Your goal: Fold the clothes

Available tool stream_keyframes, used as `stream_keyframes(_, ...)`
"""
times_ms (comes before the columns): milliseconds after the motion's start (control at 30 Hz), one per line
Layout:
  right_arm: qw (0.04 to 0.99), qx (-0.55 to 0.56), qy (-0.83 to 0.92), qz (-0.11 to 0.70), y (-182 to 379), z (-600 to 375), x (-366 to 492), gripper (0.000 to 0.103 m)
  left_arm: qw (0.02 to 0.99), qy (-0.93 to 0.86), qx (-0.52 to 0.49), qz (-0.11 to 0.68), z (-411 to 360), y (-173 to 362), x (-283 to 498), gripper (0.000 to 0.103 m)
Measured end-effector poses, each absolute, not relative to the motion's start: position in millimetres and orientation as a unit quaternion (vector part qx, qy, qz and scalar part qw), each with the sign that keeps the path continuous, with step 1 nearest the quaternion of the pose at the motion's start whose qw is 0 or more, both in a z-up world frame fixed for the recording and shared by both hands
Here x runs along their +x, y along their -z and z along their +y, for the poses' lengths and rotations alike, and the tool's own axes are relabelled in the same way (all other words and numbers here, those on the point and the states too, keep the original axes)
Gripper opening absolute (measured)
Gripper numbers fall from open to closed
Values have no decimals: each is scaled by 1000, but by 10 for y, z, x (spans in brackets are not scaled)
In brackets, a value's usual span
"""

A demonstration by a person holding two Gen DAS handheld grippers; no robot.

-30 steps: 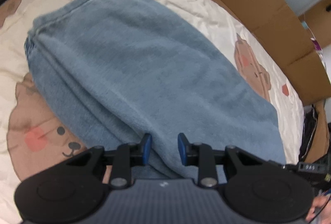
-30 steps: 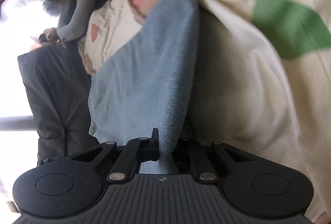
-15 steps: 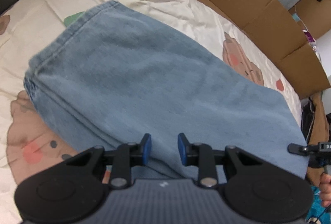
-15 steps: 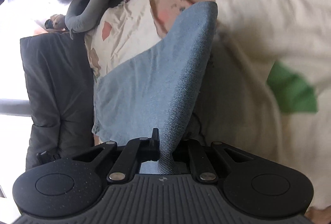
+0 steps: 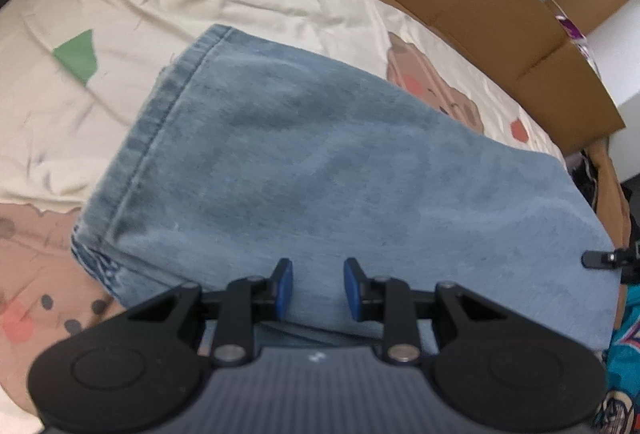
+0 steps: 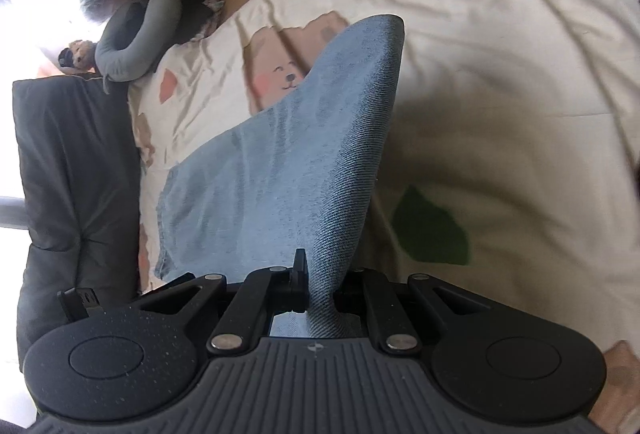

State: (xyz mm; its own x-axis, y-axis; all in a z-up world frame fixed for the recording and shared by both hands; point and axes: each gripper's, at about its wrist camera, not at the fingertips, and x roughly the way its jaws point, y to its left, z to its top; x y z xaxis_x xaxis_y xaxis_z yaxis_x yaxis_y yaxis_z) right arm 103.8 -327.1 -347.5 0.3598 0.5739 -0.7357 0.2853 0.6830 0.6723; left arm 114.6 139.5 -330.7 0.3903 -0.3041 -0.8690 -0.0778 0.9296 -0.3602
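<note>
Your jeans [image 6: 320,153] rise off the bed [image 6: 500,73] straight ahead of your right gripper [image 6: 320,290], clamped on their fold to carry it over, while your left gripper [image 5: 316,288] hovers part-open above the denim, holding nothing.
</note>
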Motion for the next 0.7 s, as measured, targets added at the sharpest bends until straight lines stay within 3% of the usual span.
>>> stream_keyframes(133, 726, 390, -85, 560, 3496, -3459, 955, 5, 808, 101, -154, 560, 1323, 3265, 1145, 29)
stream_keyframes(433, 693, 491, -64, 524, 4164, -3759, 604, 10, 799, 131, -110, 576, 1293, 3047, 1187, 34)
stream_keyframes(533, 688, 519, -75, 502, 4311, -3819, 502, 26, 796, 130, -111, 580, 1299, 2950, 1160, 37)
stream_keyframes(567, 689, 523, -79, 496, 4337, -3837, 467, 40, 797, 130, -110, 580, 1294, 2916, 1153, 40)
stream_keyframes(600, 691, 524, -83, 491, 4356, -3849, 430, 46, 797, 131, -108, 580, 1288, 2883, 1146, 41)
stream_keyframes(700, 694, 521, -93, 487, 4384, -3865, 311, 47, 797, 126, -93, 583, 1270, 2790, 1129, 41)
